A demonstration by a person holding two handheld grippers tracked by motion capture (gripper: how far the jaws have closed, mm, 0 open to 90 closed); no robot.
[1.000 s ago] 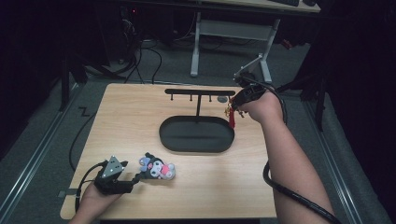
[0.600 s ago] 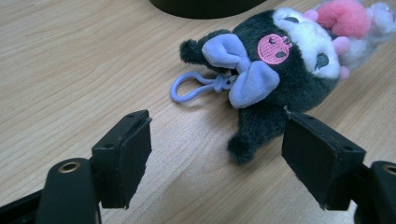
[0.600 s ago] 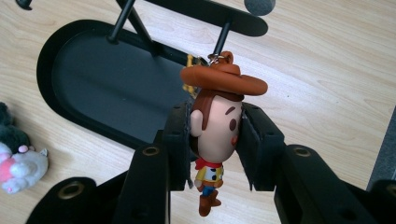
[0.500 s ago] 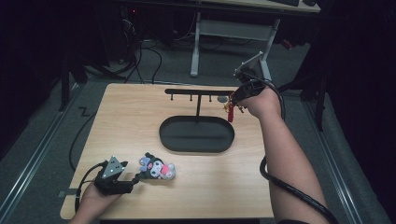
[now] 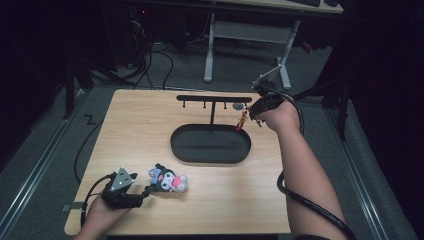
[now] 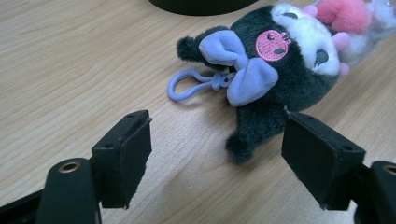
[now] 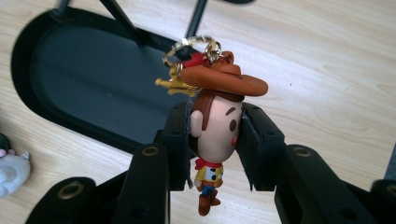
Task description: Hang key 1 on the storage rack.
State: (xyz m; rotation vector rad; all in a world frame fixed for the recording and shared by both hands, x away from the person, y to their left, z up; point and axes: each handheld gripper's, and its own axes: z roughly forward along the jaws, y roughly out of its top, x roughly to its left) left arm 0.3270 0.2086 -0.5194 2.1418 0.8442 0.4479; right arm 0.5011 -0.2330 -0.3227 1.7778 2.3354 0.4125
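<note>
Right gripper (image 7: 215,140) clamps small plastic cowboy keychain figure (image 7: 215,135) by its head, near tabletop's far right edge. Left gripper (image 6: 217,154), jaws wide and holding nothing, sits near front left corner beside black plush toy with lilac bow (image 6: 275,65).

No readable text, label, brand or number appears anywhere, seemingly.

This looks like a lab or test room set up for recording. A bare wooden table (image 5: 150,125) stands alone in the middle of the frame on grey carpet, with dark surroundings. Cables (image 5: 160,60) trail at the upper left, and a white-legged desk (image 5: 250,30) crosses the top.
</note>
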